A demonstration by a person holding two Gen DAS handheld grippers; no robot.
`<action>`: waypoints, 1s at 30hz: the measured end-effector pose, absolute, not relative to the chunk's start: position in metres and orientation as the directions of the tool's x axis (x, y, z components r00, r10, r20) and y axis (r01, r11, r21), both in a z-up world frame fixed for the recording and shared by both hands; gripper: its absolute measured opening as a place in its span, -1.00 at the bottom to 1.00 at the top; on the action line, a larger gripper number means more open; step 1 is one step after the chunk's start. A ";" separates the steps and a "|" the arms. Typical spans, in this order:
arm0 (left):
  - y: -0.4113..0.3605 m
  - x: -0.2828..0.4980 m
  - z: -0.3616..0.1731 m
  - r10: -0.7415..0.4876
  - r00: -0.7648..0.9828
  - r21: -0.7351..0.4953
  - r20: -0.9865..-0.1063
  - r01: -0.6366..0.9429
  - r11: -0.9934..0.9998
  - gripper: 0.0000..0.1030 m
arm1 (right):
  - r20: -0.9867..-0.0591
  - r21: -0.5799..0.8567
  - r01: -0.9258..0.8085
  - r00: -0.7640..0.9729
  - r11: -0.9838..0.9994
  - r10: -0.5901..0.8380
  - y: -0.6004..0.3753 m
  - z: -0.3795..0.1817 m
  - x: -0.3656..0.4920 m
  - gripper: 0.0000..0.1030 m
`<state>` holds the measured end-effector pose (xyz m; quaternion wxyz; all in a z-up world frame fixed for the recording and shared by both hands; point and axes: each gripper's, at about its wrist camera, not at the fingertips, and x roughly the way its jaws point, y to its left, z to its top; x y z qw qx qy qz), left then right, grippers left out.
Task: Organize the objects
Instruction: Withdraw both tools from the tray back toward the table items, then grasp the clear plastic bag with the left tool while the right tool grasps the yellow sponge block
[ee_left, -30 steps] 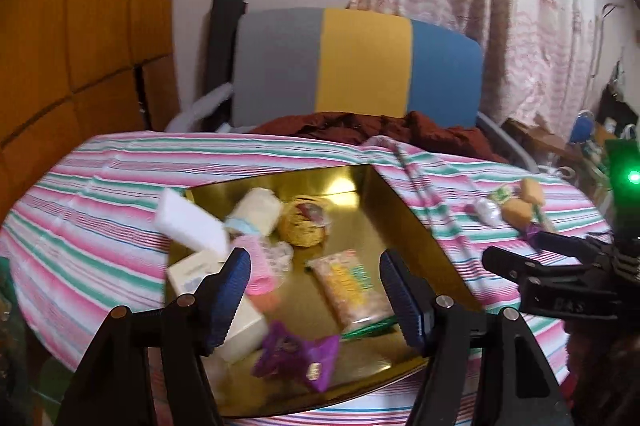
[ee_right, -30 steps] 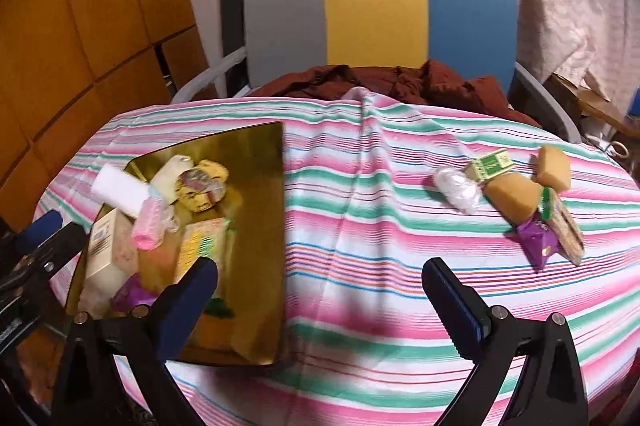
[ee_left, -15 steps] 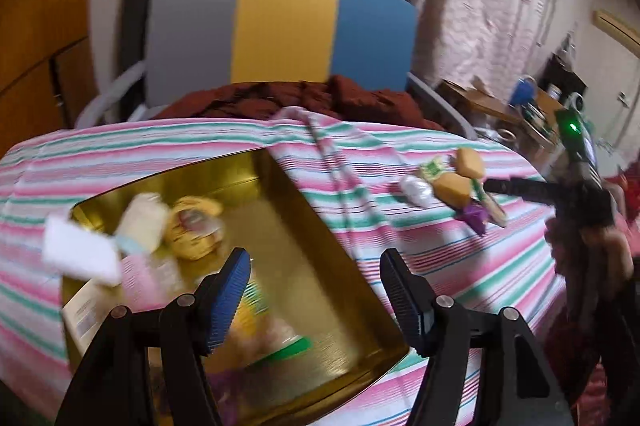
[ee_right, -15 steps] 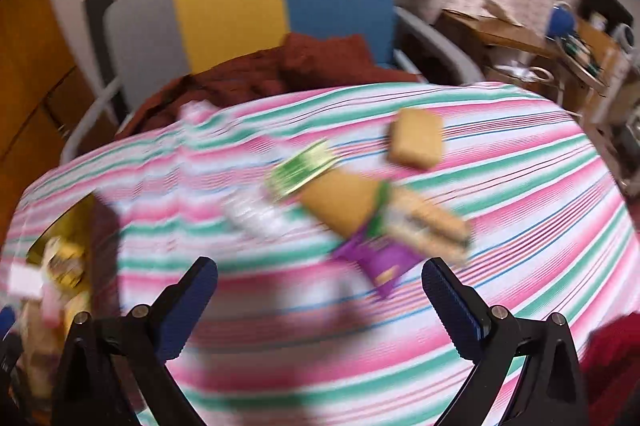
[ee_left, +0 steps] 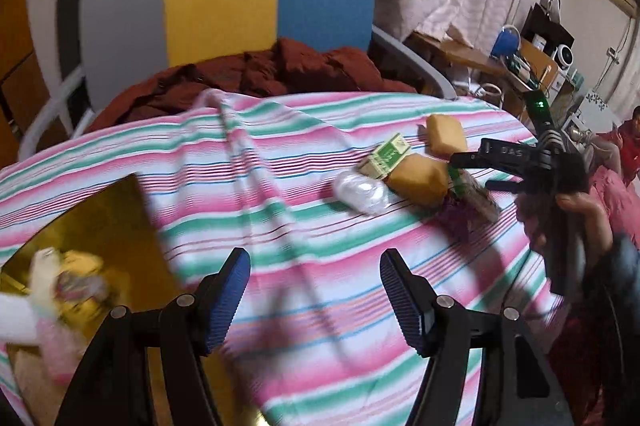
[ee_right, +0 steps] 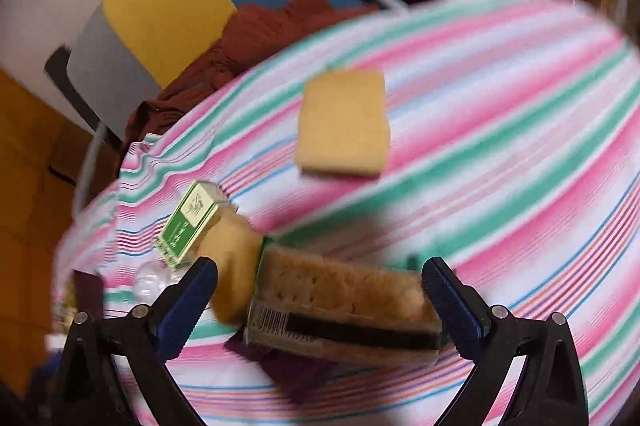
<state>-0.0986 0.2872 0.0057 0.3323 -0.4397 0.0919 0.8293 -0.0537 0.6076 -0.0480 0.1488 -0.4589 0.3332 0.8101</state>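
Cracker pack [ee_right: 344, 310], barcode up, lies between spread right tongs [ee_right: 320, 290]; left tongs [ee_left: 316, 290] spread, empty.

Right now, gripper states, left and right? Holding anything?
Left gripper: open, holding nothing, over bare striped tablecloth.
Right gripper: open, jaws either side of the cracker pack, not closed on it.
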 end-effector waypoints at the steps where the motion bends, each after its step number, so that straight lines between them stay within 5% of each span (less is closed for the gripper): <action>1: 0.299 -0.105 0.001 0.470 -0.375 -0.155 -0.799 -0.627 -0.763 0.33 | -0.847 0.410 -0.552 -0.527 -0.726 -0.078 0.608 -0.049 -0.053 1.00; 11: 0.370 -0.166 -0.047 0.425 -0.313 -0.222 -0.849 -0.517 -0.826 0.30 | -0.833 0.528 -0.560 -0.488 -0.638 -0.261 0.595 -0.052 -0.046 0.99; 17: 0.392 -0.183 -0.070 0.420 -0.270 -0.256 -0.866 -0.482 -0.838 0.29 | -0.817 0.553 -0.593 -0.522 -0.586 -0.243 0.604 -0.051 -0.037 0.99; 21: 0.403 -0.170 -0.078 0.412 -0.306 -0.192 -0.858 -0.554 -0.810 -0.01 | -0.817 0.545 -0.593 -0.536 -0.593 -0.214 0.609 -0.046 -0.038 0.99; 30: 0.382 -0.132 -0.073 0.416 -0.270 -0.185 -0.868 -0.601 -0.777 -0.08 | -0.835 0.514 -0.553 -0.498 -0.656 -0.235 0.609 -0.052 -0.050 0.99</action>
